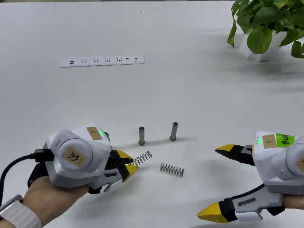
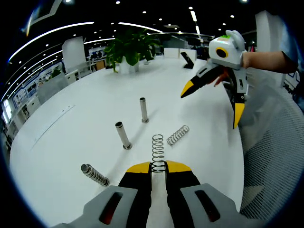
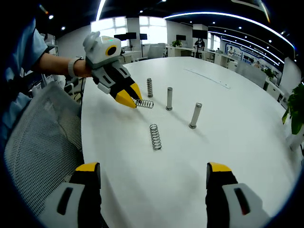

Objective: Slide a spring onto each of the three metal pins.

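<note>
Two of the three pins are seen bare and upright toward the near edge of the white tabletop [image 1: 199, 85]: the left bare pin [image 1: 141, 136] and the right bare pin [image 1: 174, 131]. The third pin [image 2: 94, 174] is already sleeved with a spring. One end of the held spring [image 1: 142, 158] is clamped between the shut jaws of the left hand-held gripper [image 1: 130, 166], just in front of the left bare pin. A loose spring [image 1: 171, 169] is left lying flat beside it. The right hand-held gripper [image 1: 216, 181] is held wide open near the same edge, gripping nothing.
</note>
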A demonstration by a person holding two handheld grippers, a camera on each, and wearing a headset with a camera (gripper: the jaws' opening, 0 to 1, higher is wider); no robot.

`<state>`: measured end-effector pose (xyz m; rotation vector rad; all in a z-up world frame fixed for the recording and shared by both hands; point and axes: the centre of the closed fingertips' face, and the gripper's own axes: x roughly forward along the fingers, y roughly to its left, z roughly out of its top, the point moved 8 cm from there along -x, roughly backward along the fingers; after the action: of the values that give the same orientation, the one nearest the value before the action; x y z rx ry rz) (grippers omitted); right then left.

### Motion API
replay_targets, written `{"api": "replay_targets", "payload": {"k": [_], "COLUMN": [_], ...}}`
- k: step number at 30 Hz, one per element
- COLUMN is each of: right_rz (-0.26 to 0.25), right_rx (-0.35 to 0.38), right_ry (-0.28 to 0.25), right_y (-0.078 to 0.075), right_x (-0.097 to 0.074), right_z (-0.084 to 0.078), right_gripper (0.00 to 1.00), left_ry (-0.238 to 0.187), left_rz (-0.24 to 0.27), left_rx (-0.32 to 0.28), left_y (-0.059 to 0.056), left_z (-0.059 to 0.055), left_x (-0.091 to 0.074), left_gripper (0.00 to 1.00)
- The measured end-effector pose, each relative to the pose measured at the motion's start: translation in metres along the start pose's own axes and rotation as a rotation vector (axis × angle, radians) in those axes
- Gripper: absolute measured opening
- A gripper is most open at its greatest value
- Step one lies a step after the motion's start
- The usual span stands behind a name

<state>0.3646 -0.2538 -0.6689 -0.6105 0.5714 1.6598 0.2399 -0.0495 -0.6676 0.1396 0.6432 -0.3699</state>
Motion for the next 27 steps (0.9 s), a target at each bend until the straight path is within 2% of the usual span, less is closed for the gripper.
{"api": "replay_targets", "payload": {"k": [8, 10, 17, 19, 22, 25, 27], "right_rz": [0.026, 0.033, 0.082, 0.109, 0.134, 0.159, 0.195], "right_rx": [-0.004, -0.009, -0.017, -0.048, -0.061, -0.081, -0.098], "right_ry": [-0.016, -0.022, -0.047, -0.04, -0.051, -0.064, -0.06], "right_y": [0.003, 0.005, 0.015, 0.021, 0.025, 0.03, 0.034], "right_x": [0.003, 0.003, 0.008, 0.011, 0.013, 0.014, 0.015], "right_z": [0.009, 0.013, 0.03, 0.036, 0.043, 0.052, 0.058], "right_gripper": [0.92, 0.91, 0.85, 0.84, 0.79, 0.73, 0.65], "left_ry": [-0.035, -0.059, -0.093, -0.103, -0.12, -0.118, -0.12], "left_rz": [-0.024, -0.038, -0.094, -0.118, -0.136, -0.146, -0.16], "left_rx": [0.029, 0.037, 0.06, 0.067, 0.06, 0.075, 0.08], "left_y": [-0.011, -0.009, -0.017, -0.02, -0.022, -0.024, -0.025], "left_z": [-0.007, -0.008, -0.003, -0.003, 0.0, 0.001, 0.001], "left_x": [-0.013, -0.016, -0.021, -0.022, -0.023, -0.024, -0.023], "left_gripper": [0.1, 0.1, 0.1, 0.1, 0.1, 0.1, 0.1]}}
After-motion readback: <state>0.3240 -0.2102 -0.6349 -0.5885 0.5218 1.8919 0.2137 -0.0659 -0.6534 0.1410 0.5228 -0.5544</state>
